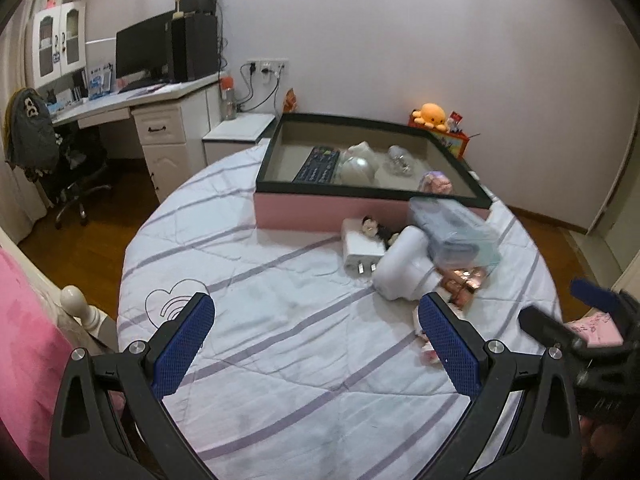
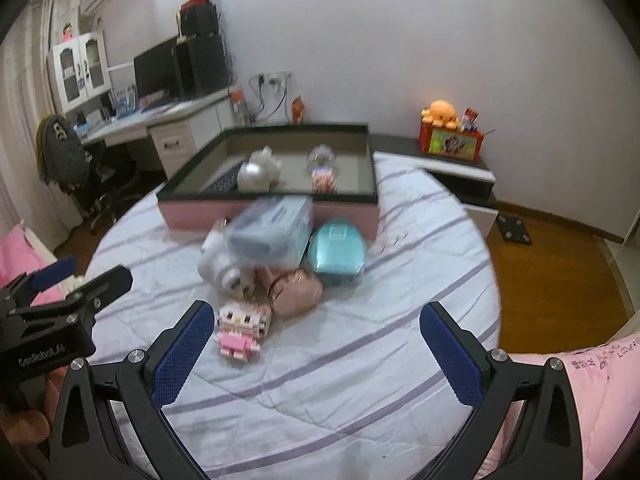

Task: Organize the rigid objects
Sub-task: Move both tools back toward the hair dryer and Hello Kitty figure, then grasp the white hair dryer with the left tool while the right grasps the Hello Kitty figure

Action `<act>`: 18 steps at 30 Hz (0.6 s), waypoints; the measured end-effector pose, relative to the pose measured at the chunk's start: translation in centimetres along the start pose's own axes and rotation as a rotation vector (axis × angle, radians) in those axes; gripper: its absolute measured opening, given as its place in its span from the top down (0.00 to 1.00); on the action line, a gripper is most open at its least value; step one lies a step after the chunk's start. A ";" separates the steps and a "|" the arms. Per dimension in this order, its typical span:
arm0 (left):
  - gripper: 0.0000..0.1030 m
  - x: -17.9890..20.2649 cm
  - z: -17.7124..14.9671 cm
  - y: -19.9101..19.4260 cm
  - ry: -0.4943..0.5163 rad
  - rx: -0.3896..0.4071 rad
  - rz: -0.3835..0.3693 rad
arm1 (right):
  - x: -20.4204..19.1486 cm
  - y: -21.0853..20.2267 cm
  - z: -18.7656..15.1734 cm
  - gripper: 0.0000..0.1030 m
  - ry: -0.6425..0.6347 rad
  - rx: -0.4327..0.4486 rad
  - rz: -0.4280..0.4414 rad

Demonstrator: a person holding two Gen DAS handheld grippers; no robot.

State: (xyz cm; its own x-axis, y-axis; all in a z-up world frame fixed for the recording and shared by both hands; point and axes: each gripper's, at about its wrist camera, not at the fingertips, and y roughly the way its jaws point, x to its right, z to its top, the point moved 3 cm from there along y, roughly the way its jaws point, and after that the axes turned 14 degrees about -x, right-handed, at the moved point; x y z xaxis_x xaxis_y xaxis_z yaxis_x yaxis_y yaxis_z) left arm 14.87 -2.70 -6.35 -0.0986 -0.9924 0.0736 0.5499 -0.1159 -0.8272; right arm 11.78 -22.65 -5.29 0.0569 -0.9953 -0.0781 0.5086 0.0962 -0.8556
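A pink box with a dark rim (image 1: 320, 212) (image 2: 264, 199) stands on the striped bed; a remote (image 1: 318, 165), a white figure (image 2: 260, 170) and a clear jar (image 2: 323, 172) lie in it. In front lies a pile: a clear plastic case (image 1: 456, 236) (image 2: 272, 228), a white device (image 1: 404, 268) (image 2: 218, 264), a white charger (image 1: 358, 250), a teal case (image 2: 338, 254), a pink pouch (image 2: 298, 292) and a pink block figure (image 2: 242, 330). My left gripper (image 1: 316, 344) is open and empty, left of the pile. My right gripper (image 2: 316, 352) is open and empty, just short of the block figure.
A desk with monitor (image 1: 144, 48) and an office chair (image 1: 68, 168) stand at left. A nightstand with a red box and orange plush (image 2: 450, 136) stands at back right. Wooden floor (image 2: 552, 280) lies right of the bed. Pink bedding (image 1: 28, 340) is at near left.
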 end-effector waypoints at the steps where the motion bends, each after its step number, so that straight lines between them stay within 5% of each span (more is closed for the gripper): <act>1: 0.00 -0.2 0.0 0.3 -0.006 -0.006 0.002 | -0.4 0.6 -0.2 0.00 -0.007 -0.016 0.013; 11: 0.00 -1.9 0.1 2.7 -0.017 -0.039 0.066 | -3.5 6.4 -0.2 0.12 -0.022 -0.122 0.059; 13: 0.00 -2.1 0.1 3.2 -0.019 -0.049 0.066 | -3.8 7.3 -0.1 0.26 -0.020 -0.139 0.068; 18: 0.00 -1.8 0.4 3.8 -0.003 -0.053 0.049 | -4.2 8.2 -0.1 0.42 -0.030 -0.130 0.073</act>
State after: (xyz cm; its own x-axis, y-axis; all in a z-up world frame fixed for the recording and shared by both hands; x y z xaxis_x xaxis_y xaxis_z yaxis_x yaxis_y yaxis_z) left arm 17.43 -1.40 -9.41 -0.0697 -0.9970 0.0338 0.5091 -0.0647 -0.8583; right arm 15.60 -17.73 -11.99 0.1162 -0.9849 -0.1285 0.3869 0.1640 -0.9074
